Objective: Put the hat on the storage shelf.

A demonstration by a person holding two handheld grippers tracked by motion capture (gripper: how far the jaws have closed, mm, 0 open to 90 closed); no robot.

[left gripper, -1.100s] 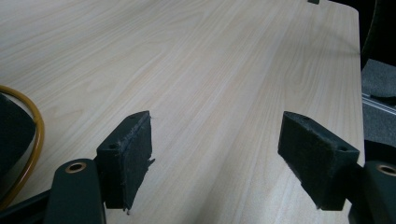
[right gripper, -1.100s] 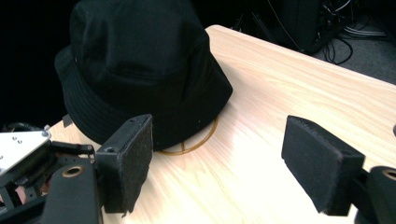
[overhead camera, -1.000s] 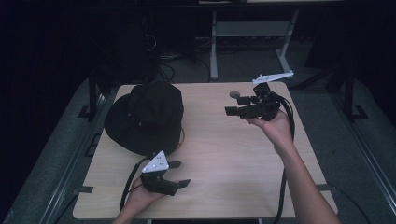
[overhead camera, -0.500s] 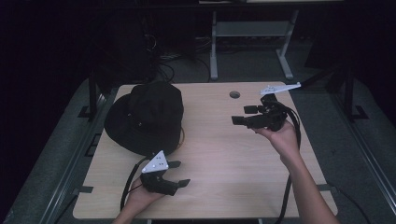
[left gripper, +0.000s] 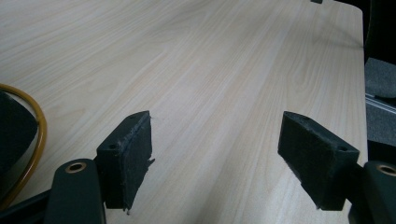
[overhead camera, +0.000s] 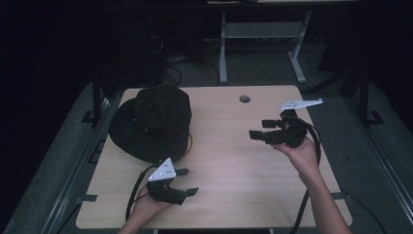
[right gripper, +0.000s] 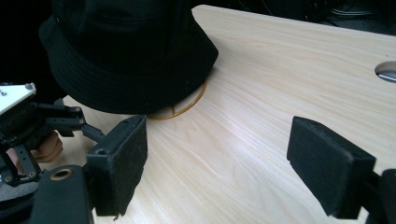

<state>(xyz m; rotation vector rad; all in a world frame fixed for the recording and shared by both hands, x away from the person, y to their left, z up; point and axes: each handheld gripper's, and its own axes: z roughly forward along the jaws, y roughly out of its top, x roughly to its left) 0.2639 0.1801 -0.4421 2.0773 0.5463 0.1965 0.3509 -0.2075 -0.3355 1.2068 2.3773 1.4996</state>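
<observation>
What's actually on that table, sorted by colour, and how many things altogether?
Black: 1, a bucket hat.
Yellow-brown: 1, a ring peeking from under the hat's brim.
Total: 2, not counting the two open grippers, left and right.

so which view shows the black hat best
The high view: the whole black hat shows, crown and brim, on the table's left side. The right gripper view shows its near brim and a yellow ring beneath. The left gripper view catches just a dark edge.
</observation>
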